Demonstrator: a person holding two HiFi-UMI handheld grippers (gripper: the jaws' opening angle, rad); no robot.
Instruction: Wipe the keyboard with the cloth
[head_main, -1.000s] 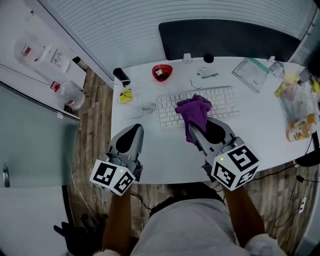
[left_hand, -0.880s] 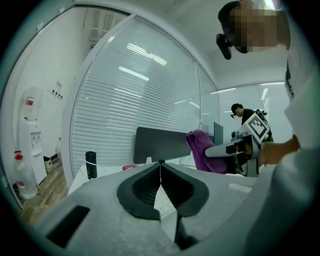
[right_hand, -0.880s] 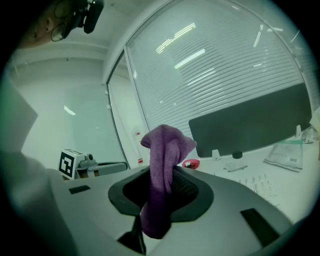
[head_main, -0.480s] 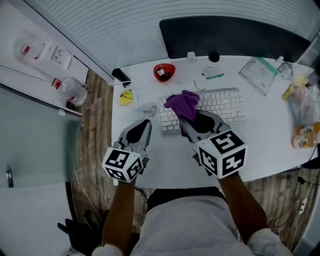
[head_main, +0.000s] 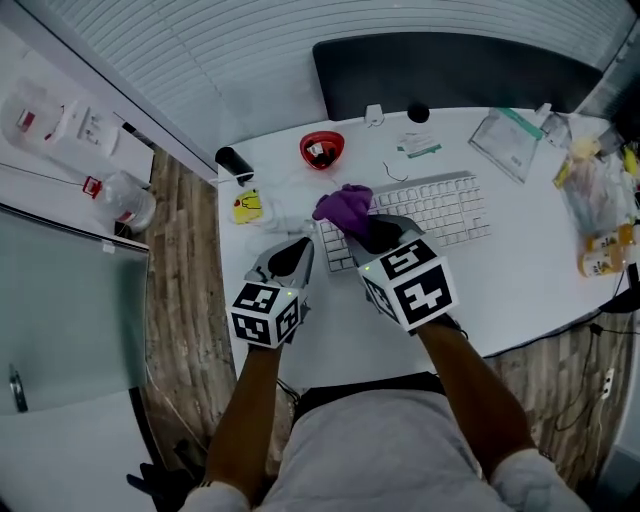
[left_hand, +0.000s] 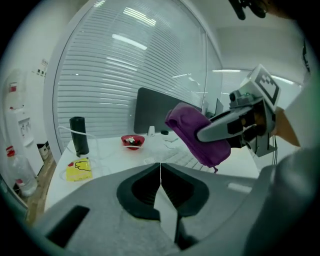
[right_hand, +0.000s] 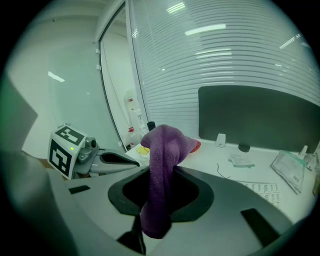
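Note:
A white keyboard (head_main: 435, 208) lies across the middle of the white desk (head_main: 520, 285). My right gripper (head_main: 362, 224) is shut on a purple cloth (head_main: 343, 207), which bunches over the keyboard's left end. In the right gripper view the cloth (right_hand: 161, 170) hangs down between the jaws, and a strip of the keyboard (right_hand: 263, 189) shows at the right. My left gripper (head_main: 302, 246) is shut on nothing just left of the keyboard, its jaws meeting at a thin seam (left_hand: 160, 169). The left gripper view shows the cloth (left_hand: 197, 134) held above the desk.
A red bowl (head_main: 322, 148), a black cylinder (head_main: 234, 160) and a yellow item (head_main: 248, 207) sit at the desk's far left. A clear pouch (head_main: 510, 132) and bottles (head_main: 602, 250) crowd the right side. A dark panel (head_main: 450, 70) stands behind the desk.
My right gripper carried the cloth leftward from the keyboard's middle to its left end. The left gripper moved forward and to the right, closer to the keyboard's left edge.

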